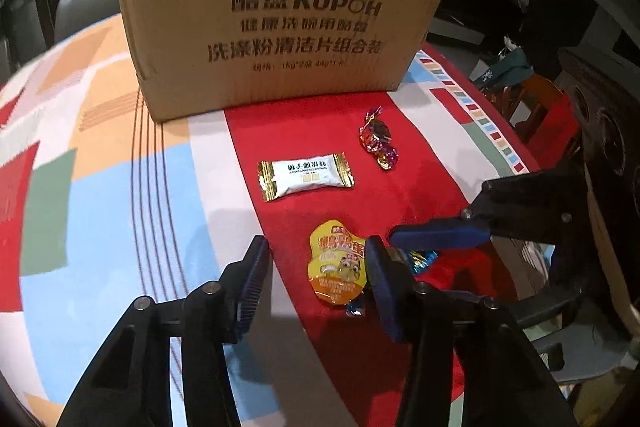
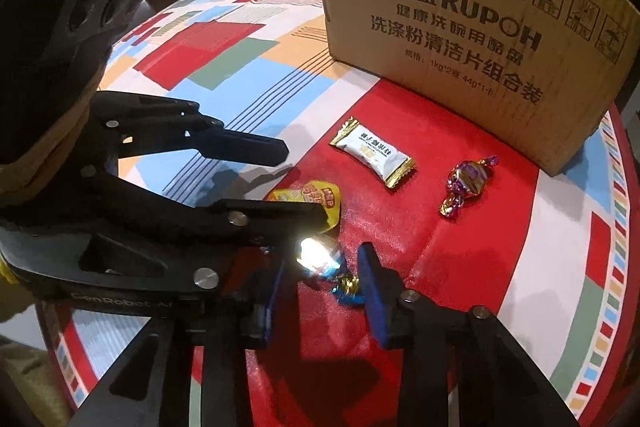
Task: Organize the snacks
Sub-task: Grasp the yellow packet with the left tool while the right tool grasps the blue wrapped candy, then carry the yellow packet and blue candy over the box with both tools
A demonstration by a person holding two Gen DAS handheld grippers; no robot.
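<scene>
A yellow snack pack (image 1: 338, 269) lies on the red stripe of the tablecloth, between the fingers of my open left gripper (image 1: 316, 259); it also shows in the right wrist view (image 2: 310, 199). A shiny blue-wrapped candy (image 2: 324, 259) lies between the fingers of my open right gripper (image 2: 324, 275), not clamped; it peeks out in the left view (image 1: 420, 261). A white-and-gold sachet (image 1: 306, 175) (image 2: 374, 157) and a purple-wrapped candy (image 1: 378, 139) (image 2: 466, 183) lie farther off. A tall cardboard box (image 1: 276, 15) (image 2: 472, 23) stands behind them.
The patchwork tablecloth (image 1: 120, 187) (image 2: 224, 67) covers the round table. My right gripper's body (image 1: 532, 203) reaches in from the right; my left gripper's body (image 2: 160, 211) crosses the right view. Chairs and dark furniture (image 1: 600, 131) stand past the table's right edge.
</scene>
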